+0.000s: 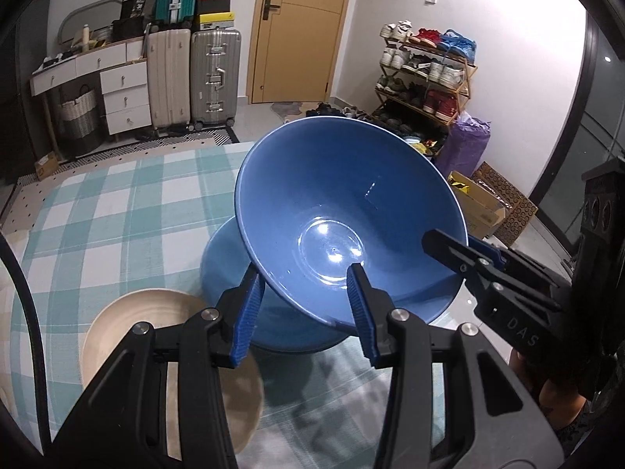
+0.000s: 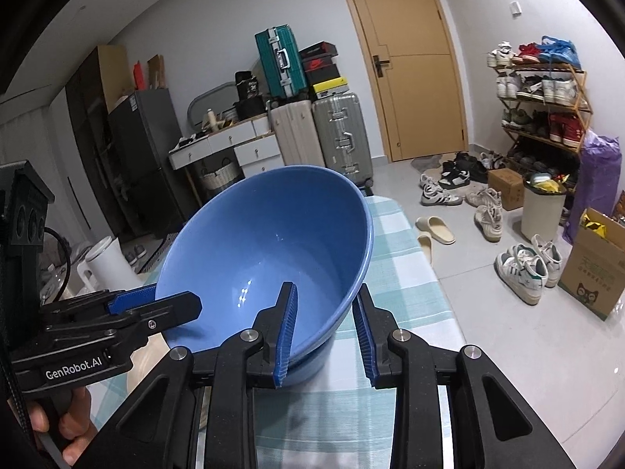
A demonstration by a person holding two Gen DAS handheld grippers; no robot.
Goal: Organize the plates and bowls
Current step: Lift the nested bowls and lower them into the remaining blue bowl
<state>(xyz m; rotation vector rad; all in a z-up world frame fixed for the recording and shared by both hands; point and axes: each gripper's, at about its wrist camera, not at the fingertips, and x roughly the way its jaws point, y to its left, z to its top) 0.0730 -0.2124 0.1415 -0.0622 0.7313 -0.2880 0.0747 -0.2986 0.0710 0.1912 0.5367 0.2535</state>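
Observation:
A large blue bowl is held tilted above a second blue bowl that sits on the checked tablecloth. My left gripper has its fingers astride the near rim of the top bowl, one inside and one outside. My right gripper straddles the opposite rim of the same blue bowl and also shows in the left wrist view. The left gripper shows in the right wrist view at the bowl's left rim. A beige plate lies on the table at the lower left.
The table with the green and white checked cloth ends near the bowls on the right. Beyond it on the floor are shoes, a cardboard box, a white bin, a shoe rack and suitcases.

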